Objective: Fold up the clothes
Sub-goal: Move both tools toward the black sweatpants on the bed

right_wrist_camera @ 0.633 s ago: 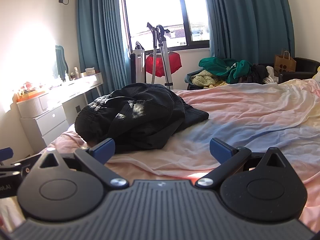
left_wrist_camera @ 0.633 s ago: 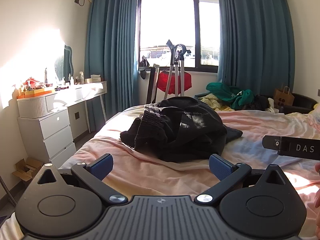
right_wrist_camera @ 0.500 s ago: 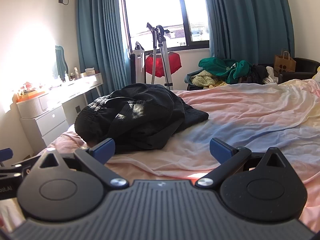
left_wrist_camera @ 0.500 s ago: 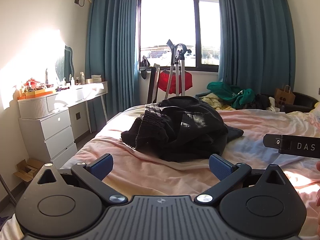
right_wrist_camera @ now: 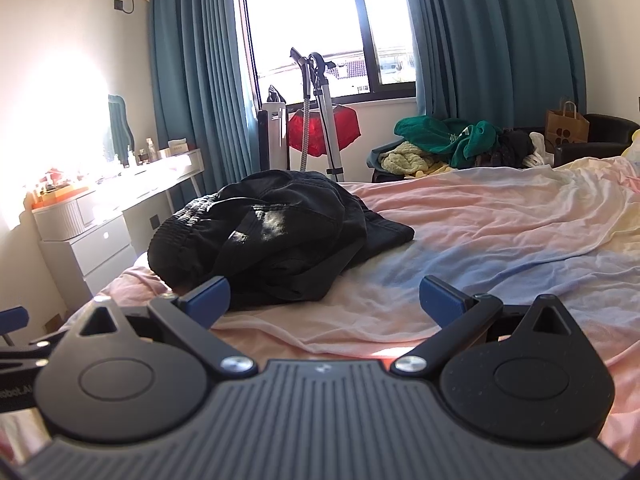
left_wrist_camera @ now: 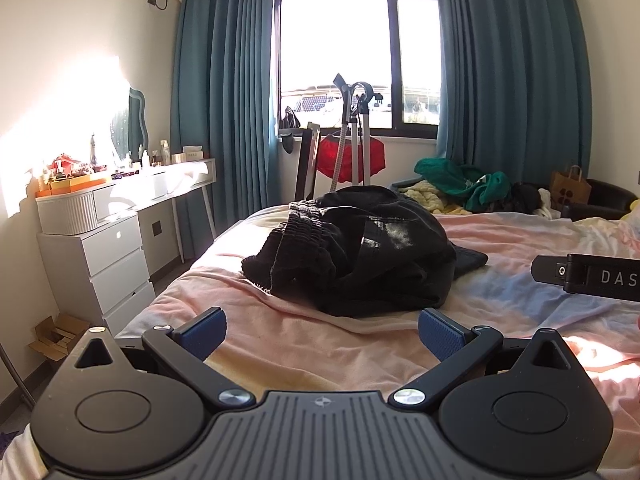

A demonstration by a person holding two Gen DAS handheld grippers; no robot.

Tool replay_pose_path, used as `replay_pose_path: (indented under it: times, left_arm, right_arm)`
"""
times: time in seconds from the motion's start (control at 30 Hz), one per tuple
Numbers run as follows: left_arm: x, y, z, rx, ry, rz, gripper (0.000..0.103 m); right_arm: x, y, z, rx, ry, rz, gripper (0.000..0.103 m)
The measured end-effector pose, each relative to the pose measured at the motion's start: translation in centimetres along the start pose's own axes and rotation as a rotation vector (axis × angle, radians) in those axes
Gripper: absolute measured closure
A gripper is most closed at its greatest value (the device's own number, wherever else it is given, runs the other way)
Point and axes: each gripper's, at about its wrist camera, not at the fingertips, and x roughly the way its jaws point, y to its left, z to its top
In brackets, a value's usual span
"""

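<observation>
Clothes fill the basket beyond the bed.

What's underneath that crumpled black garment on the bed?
The crumpled black garment lies heaped on the pink and blue bedsheet, which shows all around it. Anything beneath the heap itself is covered. Both the left gripper and right gripper are open, short of it.

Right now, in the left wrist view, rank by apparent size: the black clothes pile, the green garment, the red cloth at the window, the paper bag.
1. black clothes pile, though it is nearest
2. green garment
3. red cloth, close to the green garment and partly hidden by poles
4. paper bag
</observation>
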Motion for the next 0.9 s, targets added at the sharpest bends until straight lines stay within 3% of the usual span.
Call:
replay_pose_path:
  times: [0.9]
  left_arm:
    - [1.6, -0.1, -0.9, 0.013, 0.049, -0.021, 0.0]
  right_arm:
    - [-0.5, -0.9, 0.5, 0.039, -0.006, -0.027, 0.0]
